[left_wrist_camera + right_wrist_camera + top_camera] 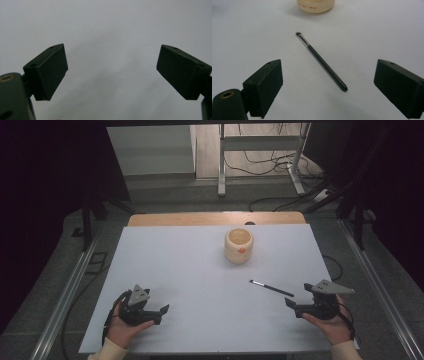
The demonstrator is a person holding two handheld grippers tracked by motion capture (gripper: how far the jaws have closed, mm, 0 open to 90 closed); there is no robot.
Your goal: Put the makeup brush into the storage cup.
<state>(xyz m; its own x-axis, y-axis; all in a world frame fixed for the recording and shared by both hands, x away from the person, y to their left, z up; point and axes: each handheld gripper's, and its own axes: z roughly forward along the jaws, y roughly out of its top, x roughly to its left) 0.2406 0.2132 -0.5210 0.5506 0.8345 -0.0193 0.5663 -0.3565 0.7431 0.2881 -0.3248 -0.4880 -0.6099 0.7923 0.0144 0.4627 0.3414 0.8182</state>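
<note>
One cream cup (239, 245), one black brush (271, 288), one white table (190, 280), two tongs.

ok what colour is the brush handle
Black, with a silver ferrule near the bristles; the brush shows best in the right gripper view.

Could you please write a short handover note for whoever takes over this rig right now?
Left gripper: jaws open, nothing between them, low over the white table at its near left.
Right gripper: jaws open, aimed at the brush, not touching it.
Brush: flat on the table, bristles toward the cream cup, which stands upright farther back.
Done: nothing grasped yet.
Left: probably pick up the brush; likely bound for the cup.
</note>
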